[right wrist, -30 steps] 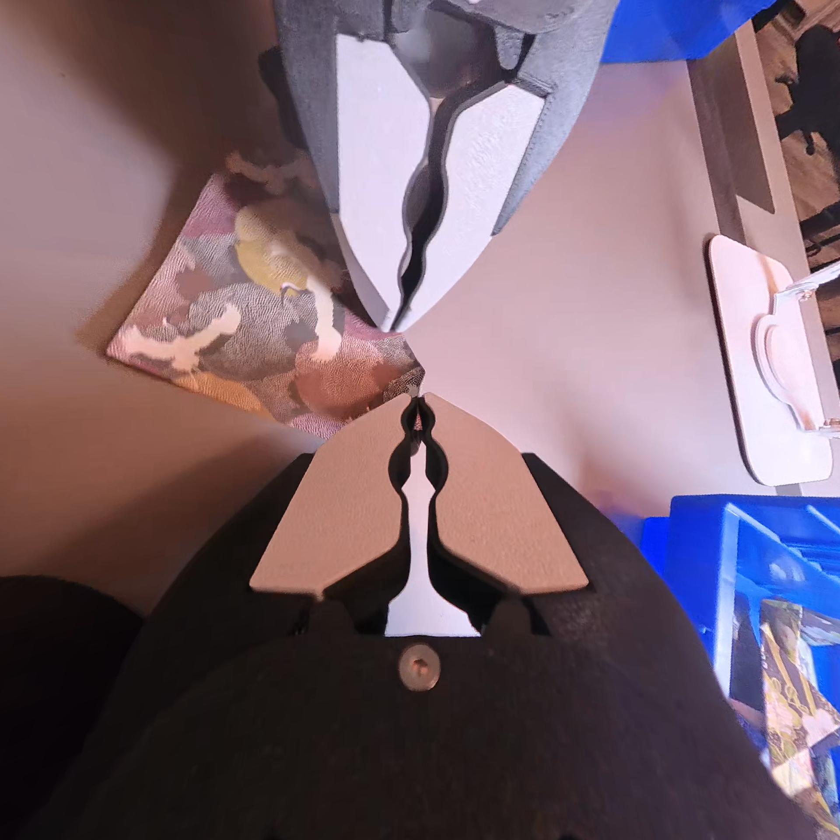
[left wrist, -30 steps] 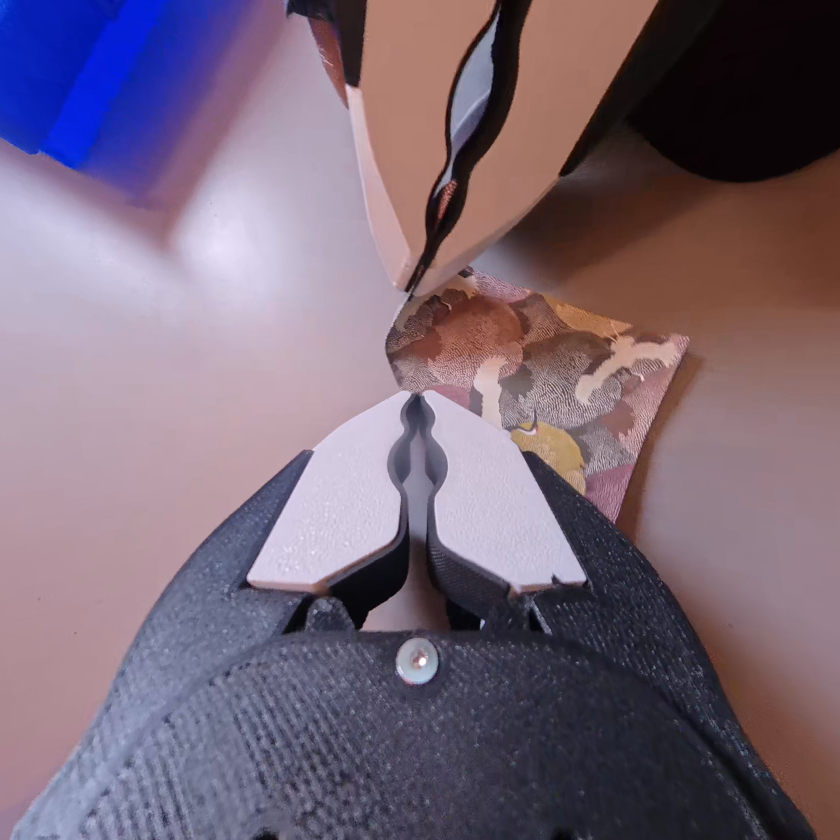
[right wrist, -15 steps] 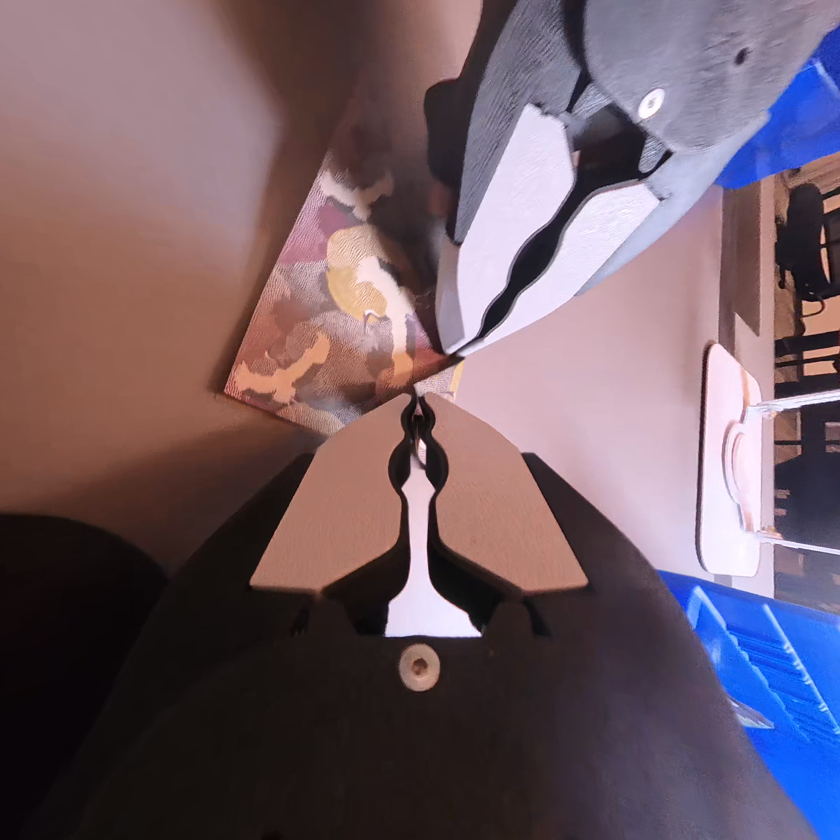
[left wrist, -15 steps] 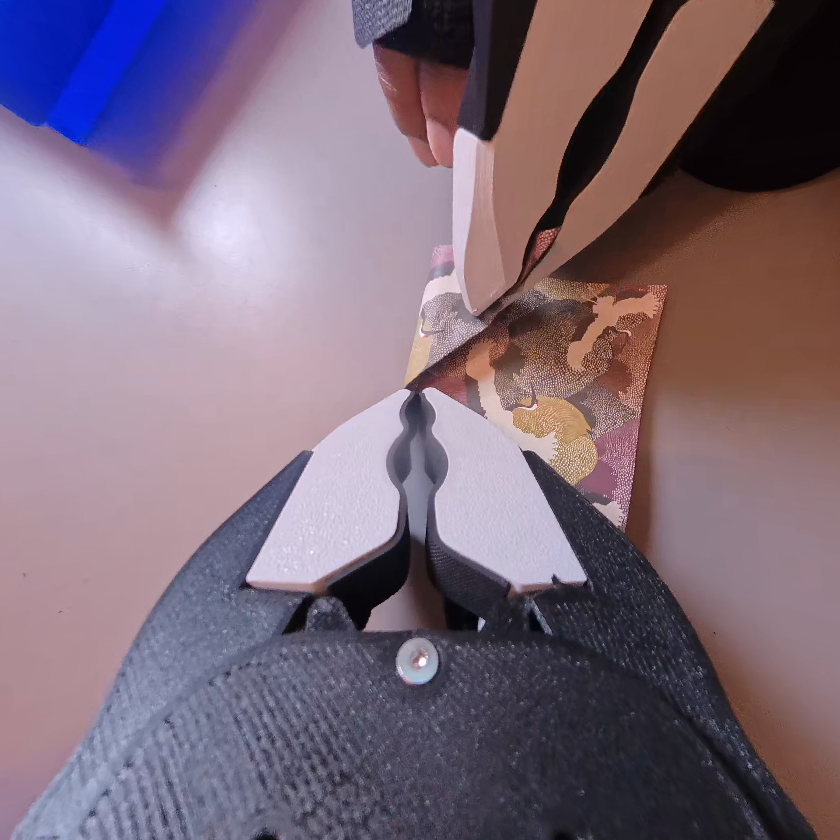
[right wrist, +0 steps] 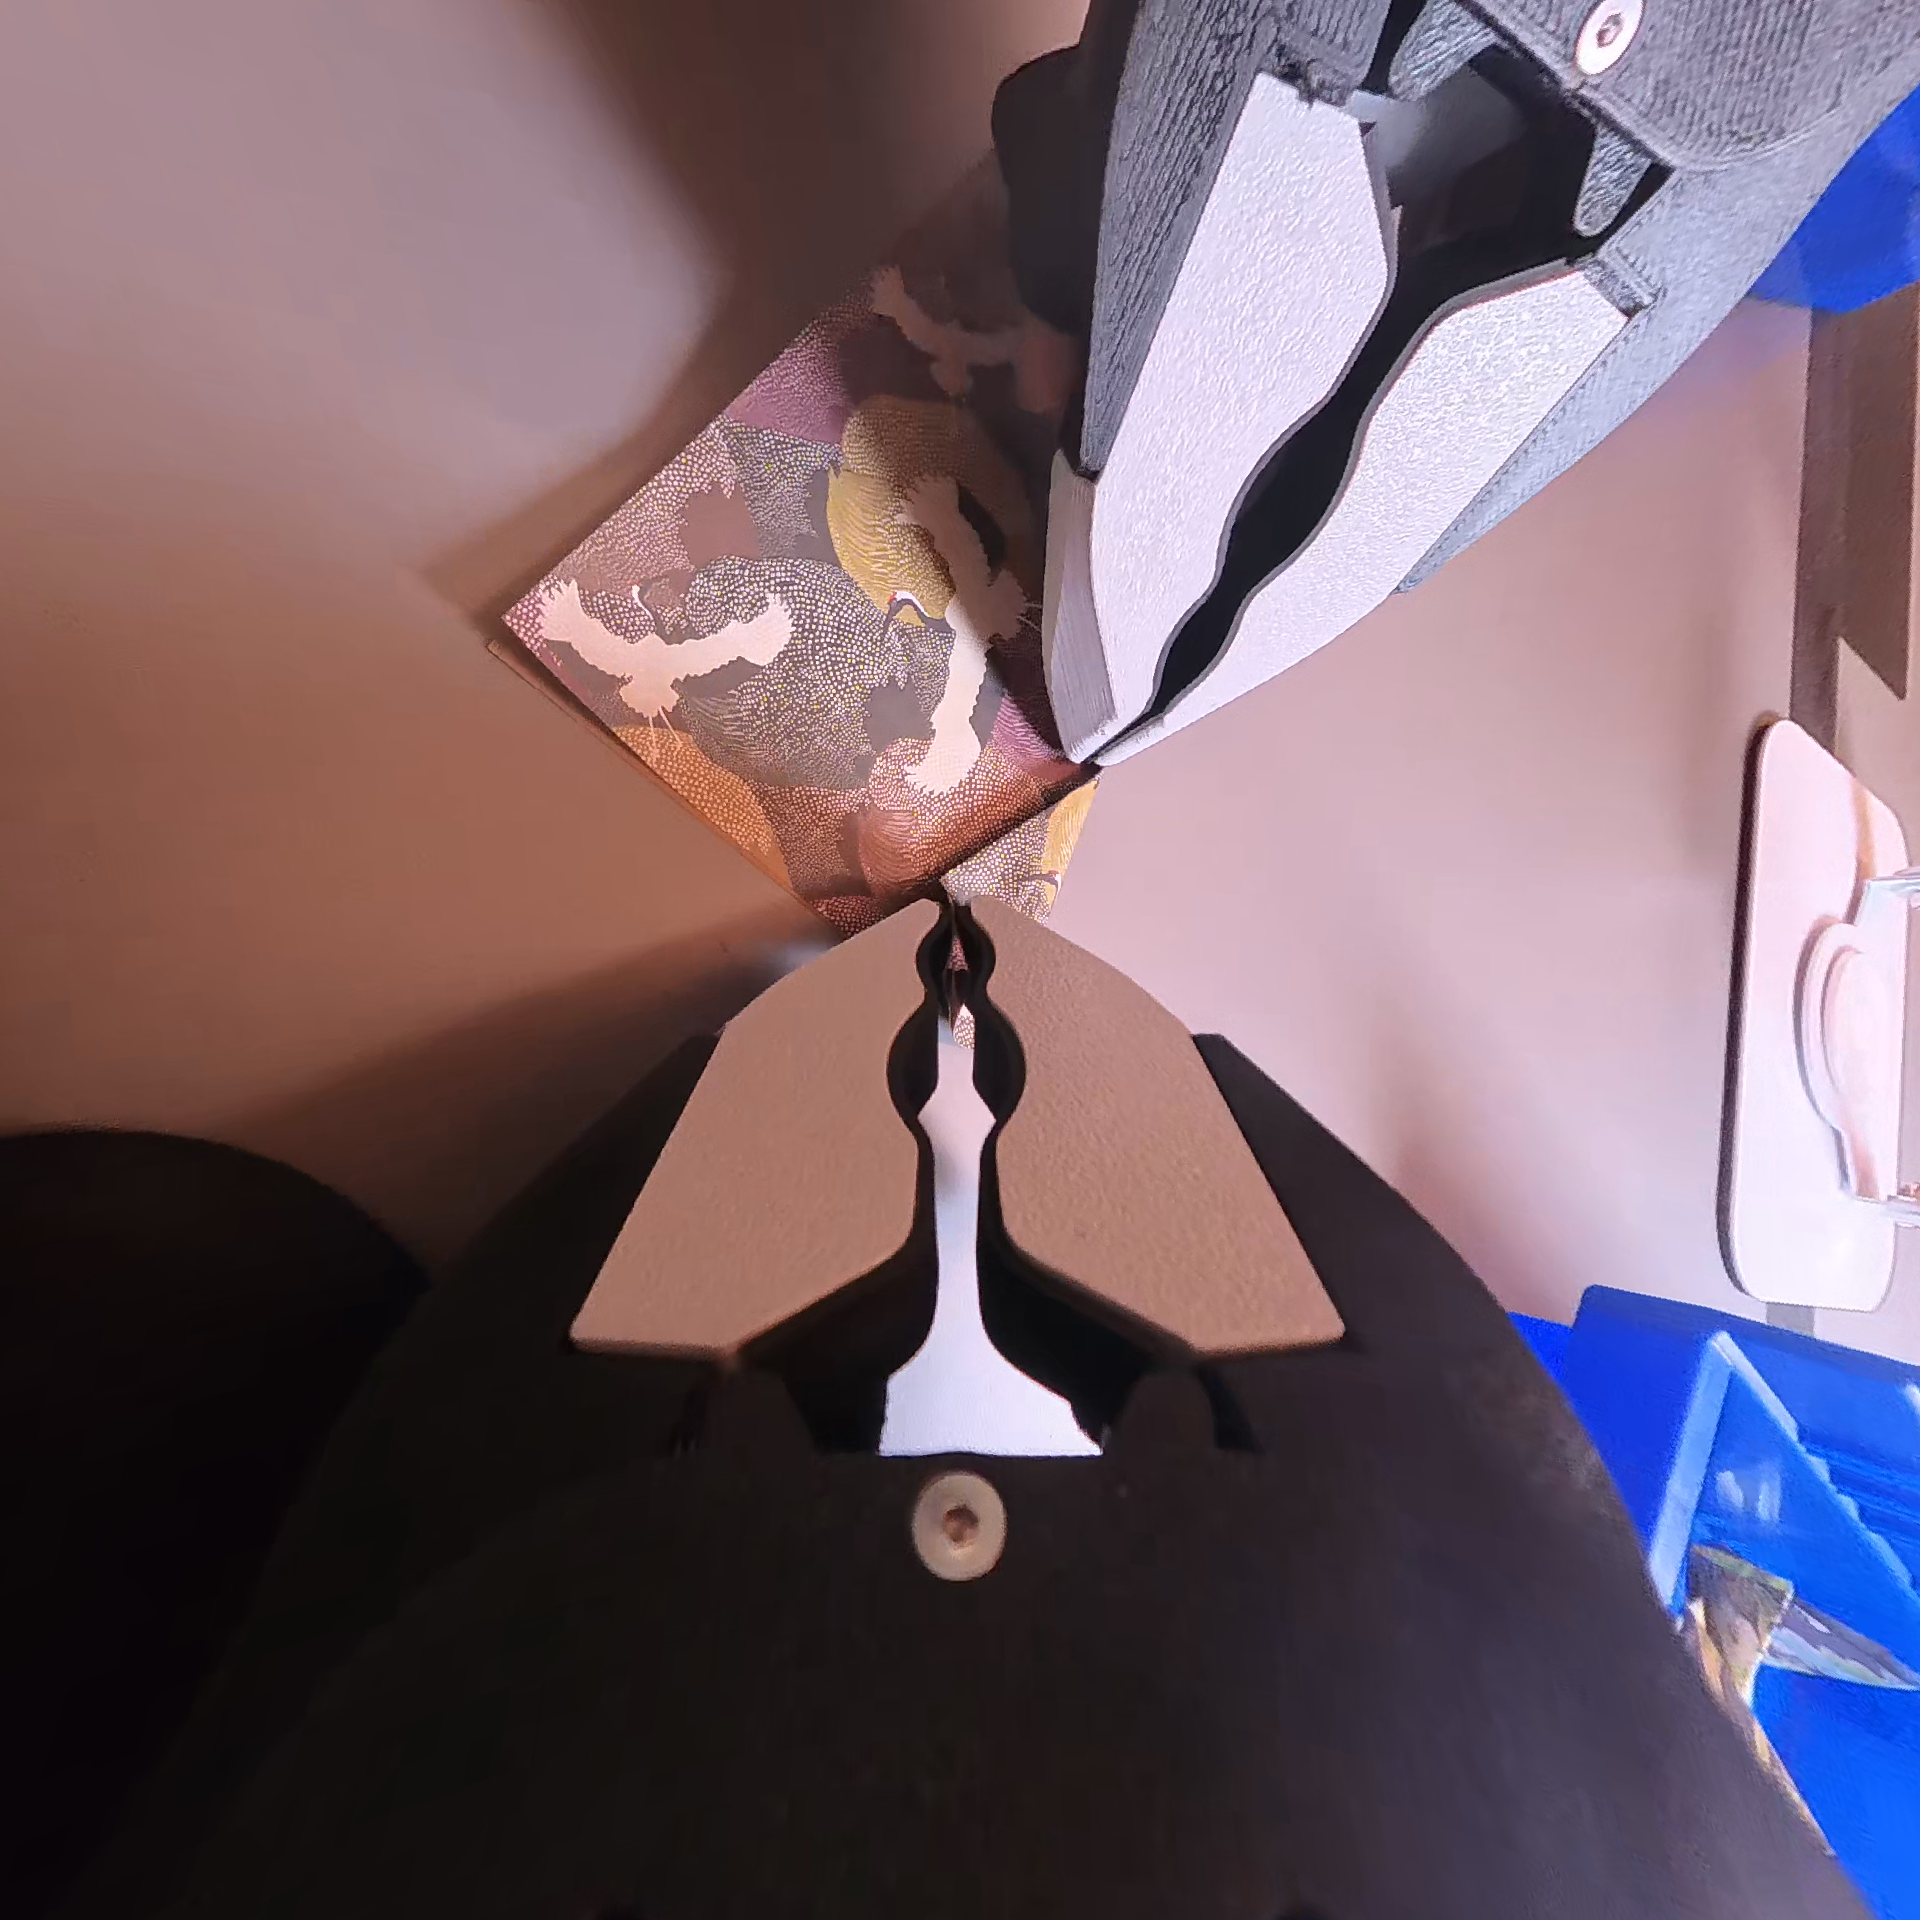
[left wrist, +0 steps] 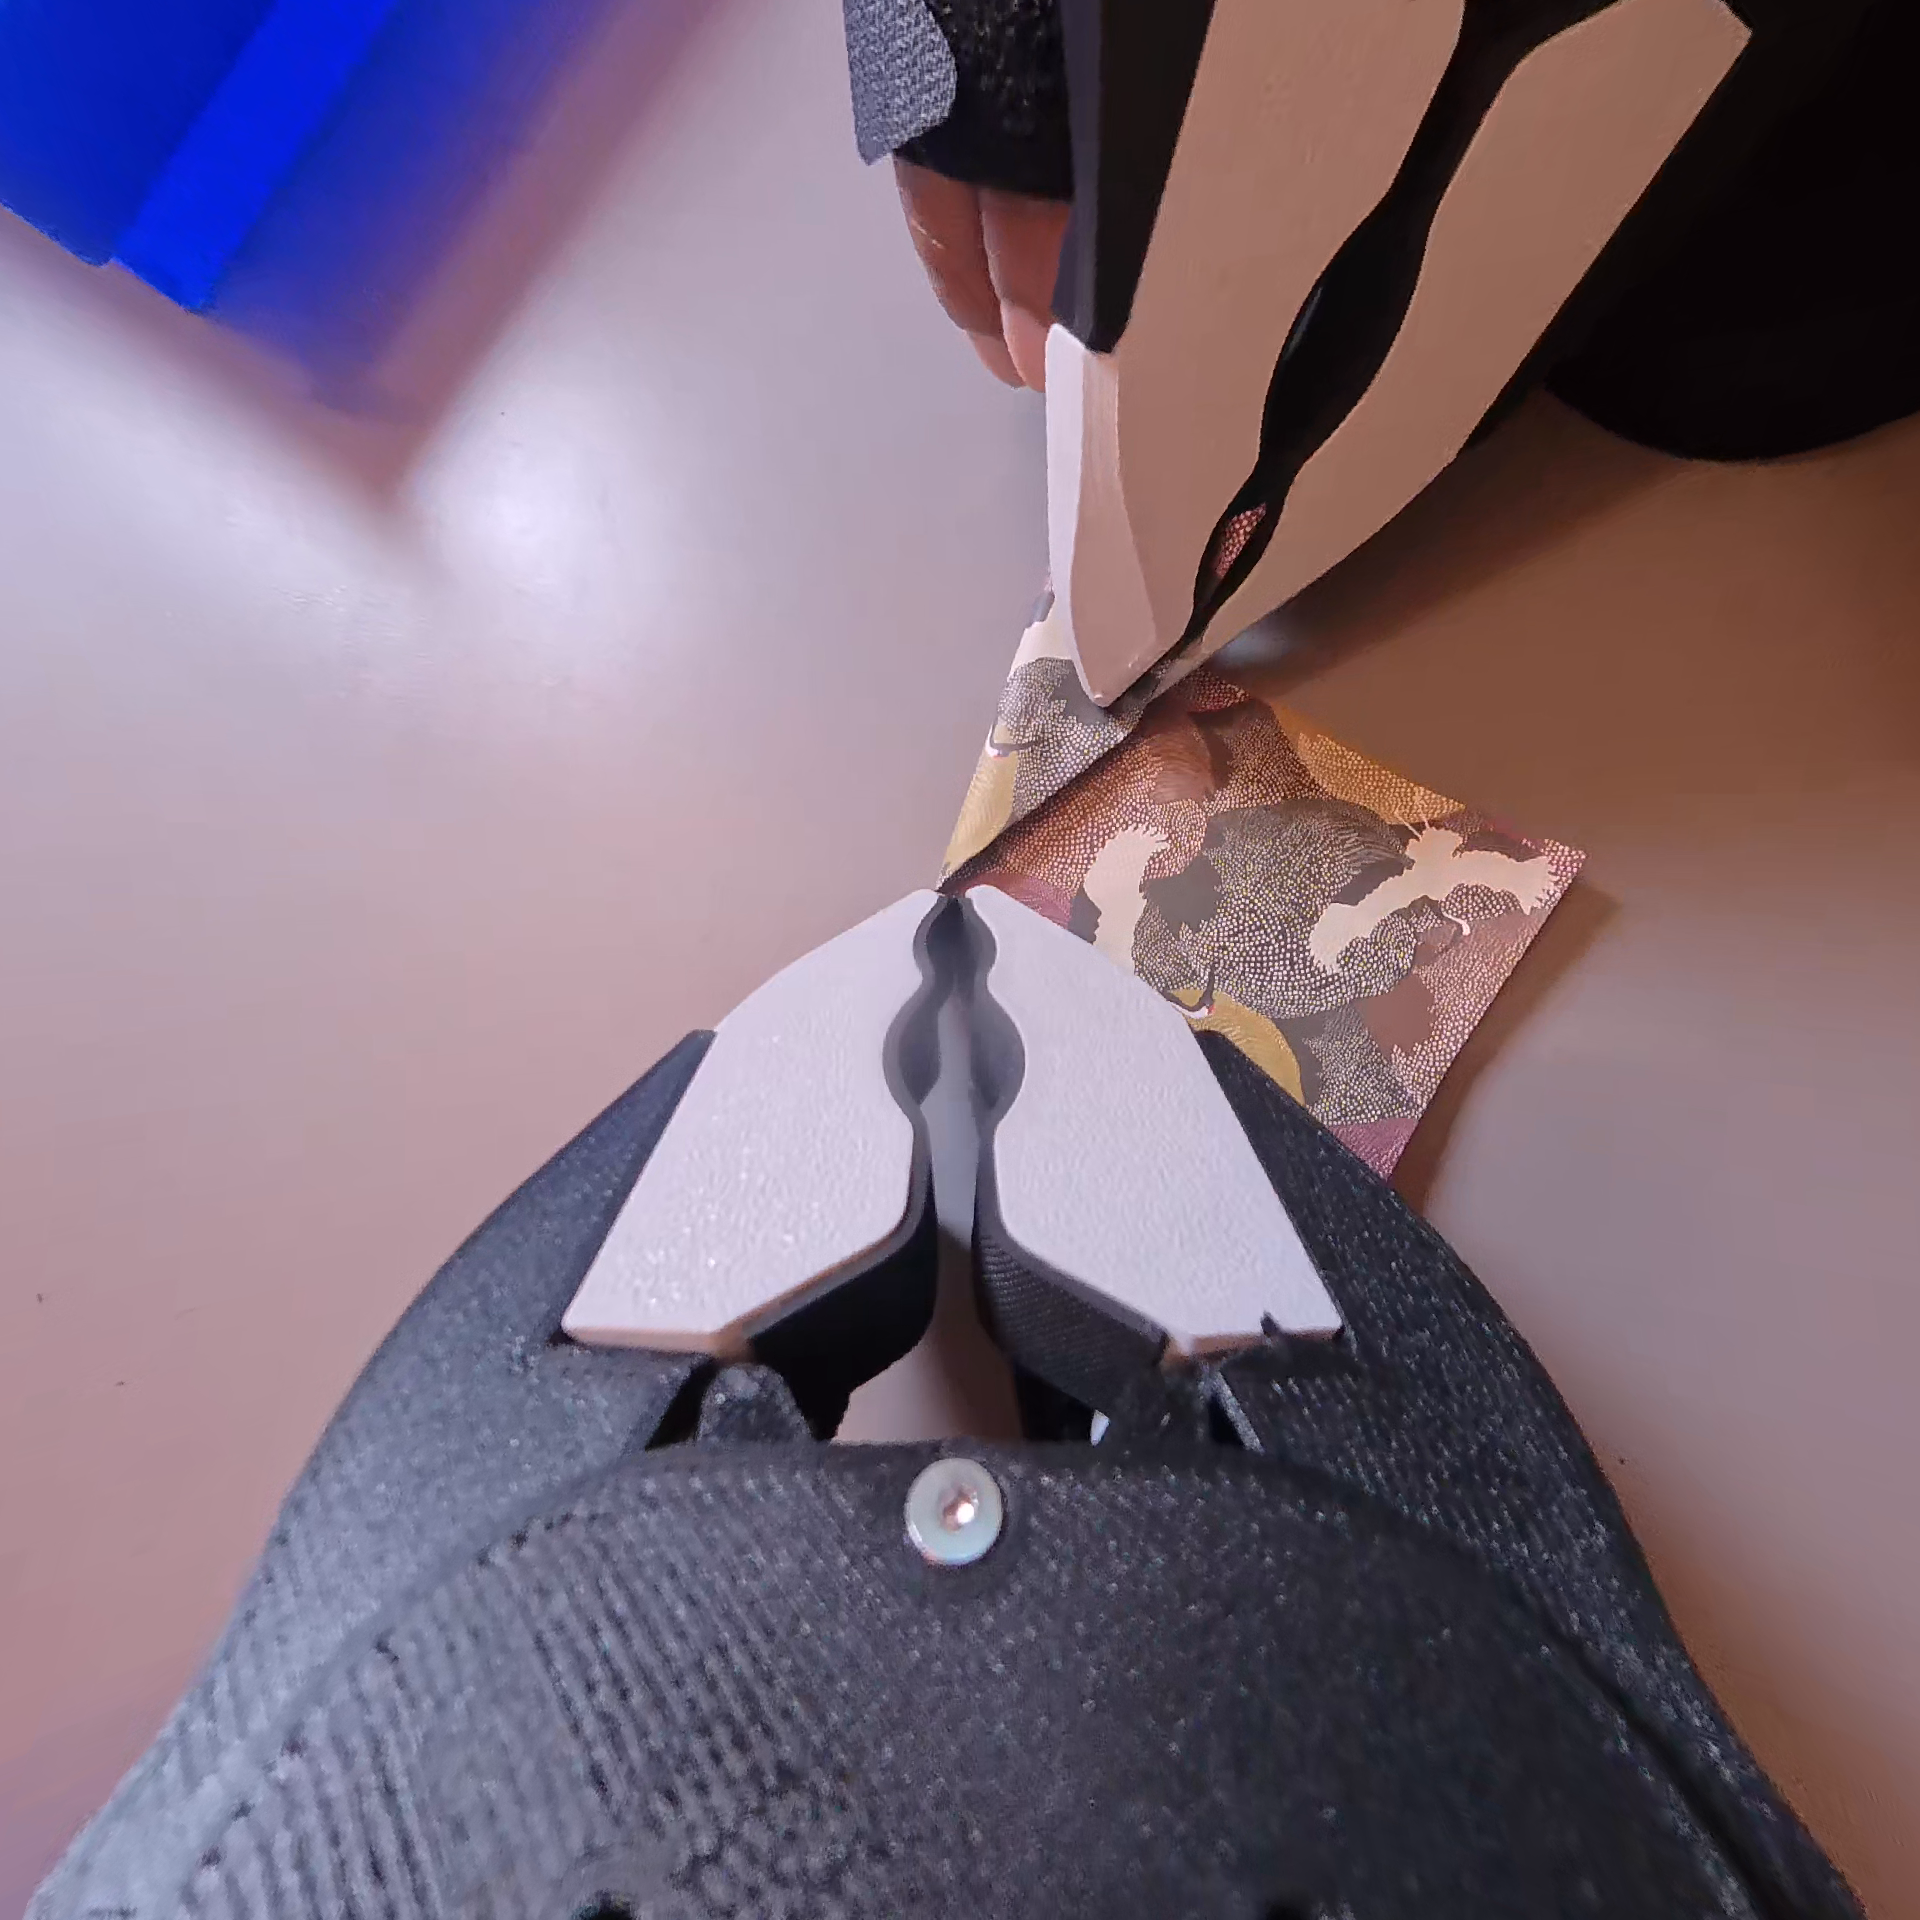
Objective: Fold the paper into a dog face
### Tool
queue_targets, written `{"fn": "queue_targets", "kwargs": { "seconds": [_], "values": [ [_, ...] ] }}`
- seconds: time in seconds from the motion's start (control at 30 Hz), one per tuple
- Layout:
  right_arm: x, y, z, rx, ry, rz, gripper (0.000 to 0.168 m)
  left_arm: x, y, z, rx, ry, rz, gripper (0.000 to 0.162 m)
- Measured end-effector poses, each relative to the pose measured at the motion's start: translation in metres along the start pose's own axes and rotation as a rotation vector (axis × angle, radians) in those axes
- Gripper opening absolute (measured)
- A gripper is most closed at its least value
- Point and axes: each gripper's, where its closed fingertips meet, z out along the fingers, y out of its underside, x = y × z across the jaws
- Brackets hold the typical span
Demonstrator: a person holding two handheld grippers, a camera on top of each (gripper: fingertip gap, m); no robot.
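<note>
Left wrist view: left tongs [left wrist: 954, 902] clenched, tips pressing patterned paper [left wrist: 1299, 914] flat on beige tabletop [left wrist: 416, 831]; right tongs [left wrist: 1164, 665] pinch the paper's far corner; blue bin [left wrist: 156, 125] beyond.

Right wrist view: right tongs [right wrist: 956, 914] clamped on paper [right wrist: 790, 665] corner; left tongs [right wrist: 1101, 753] touching its edge; white stand [right wrist: 1808, 1039], blue bin [right wrist: 1766, 1507] beside.

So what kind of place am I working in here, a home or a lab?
Most likely an office or lab workbench, not a home. The patterned paper lies on a plain smooth table, blue plastic bins sit at its edge, and a white stand rests beside them.
</note>
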Motion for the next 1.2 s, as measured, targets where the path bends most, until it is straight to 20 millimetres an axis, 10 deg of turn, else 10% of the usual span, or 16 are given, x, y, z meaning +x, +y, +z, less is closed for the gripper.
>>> {"fn": "queue_targets", "kwargs": {
  "seconds": [1.2],
  "values": [
    [-0.011,0.001,-0.012,0.068,-0.089,0.198,0.011,-0.006,-0.006,0.005,0.005,-0.070,0.076,0.000]
  ]
}}
